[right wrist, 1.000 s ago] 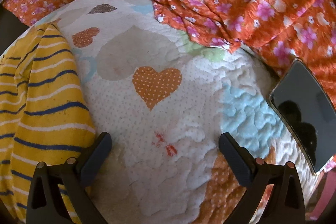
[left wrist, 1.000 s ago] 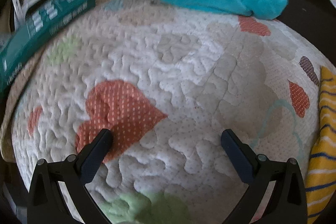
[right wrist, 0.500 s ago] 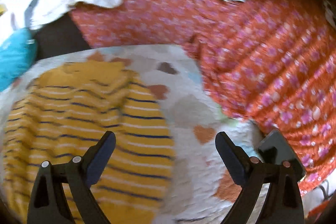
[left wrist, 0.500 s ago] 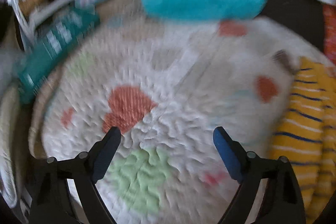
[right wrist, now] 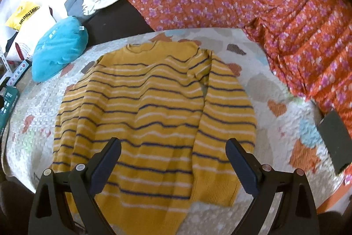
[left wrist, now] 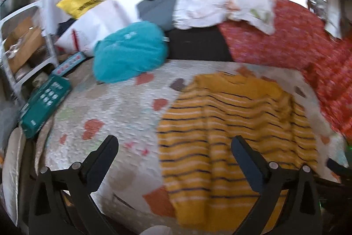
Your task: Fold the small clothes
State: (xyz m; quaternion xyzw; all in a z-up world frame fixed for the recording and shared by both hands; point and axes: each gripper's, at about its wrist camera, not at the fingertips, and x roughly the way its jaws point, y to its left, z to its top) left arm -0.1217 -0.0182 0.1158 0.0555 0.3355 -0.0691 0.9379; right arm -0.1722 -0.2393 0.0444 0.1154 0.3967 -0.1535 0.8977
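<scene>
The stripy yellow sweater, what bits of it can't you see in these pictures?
- Striped sweater, right wrist view: the bottom hem is covered by the open right gripper and its frame.
- Right wrist view: the sleeve lies folded over the body and hides what is under it.
- Left wrist view: motion blur smears the stripes, and the open left gripper covers part of the lower edge.

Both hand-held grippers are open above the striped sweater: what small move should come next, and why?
Probably lower the right hand-held gripper onto the sleeve on the right and pinch it. The yellow striped sweater lies flat and unfolded on the quilt, and both hand-held grippers are open and empty.
</scene>
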